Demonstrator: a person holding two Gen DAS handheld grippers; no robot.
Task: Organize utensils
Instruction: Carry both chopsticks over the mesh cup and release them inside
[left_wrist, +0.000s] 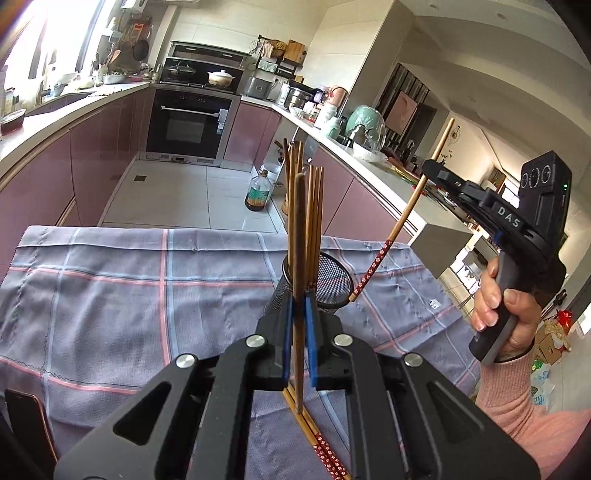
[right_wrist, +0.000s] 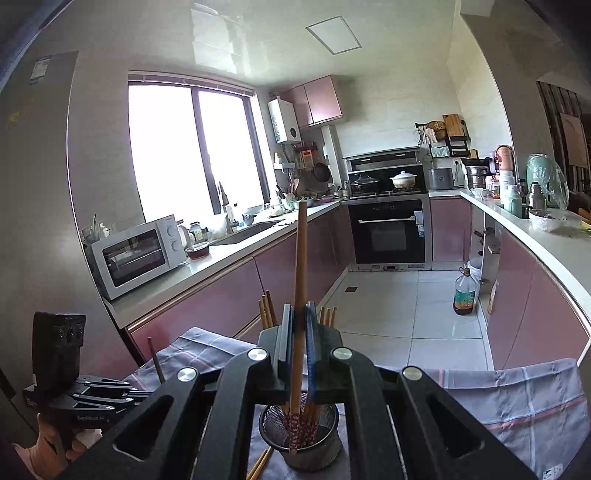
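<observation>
A black mesh holder (left_wrist: 325, 284) stands on the checked cloth (left_wrist: 129, 280) with several brown chopsticks (left_wrist: 314, 206) upright in it. My left gripper (left_wrist: 299, 314) is shut on one brown chopstick (left_wrist: 298, 236), held upright just in front of the holder. More chopsticks (left_wrist: 325, 450) lie on the cloth under it. My right gripper (right_wrist: 298, 332) is shut on a chopstick with a red flowered end (right_wrist: 300, 280), its tip down in the holder (right_wrist: 301, 439). In the left wrist view the right gripper (left_wrist: 439, 177) holds that chopstick (left_wrist: 402, 214) slanted, its tip at the holder's right rim.
A dark phone (left_wrist: 26, 417) lies at the cloth's left front edge. An oil bottle (left_wrist: 258, 192) stands on the floor beyond the table. Kitchen counters (right_wrist: 535, 229) run along both sides, with an oven (right_wrist: 389, 232) at the far end.
</observation>
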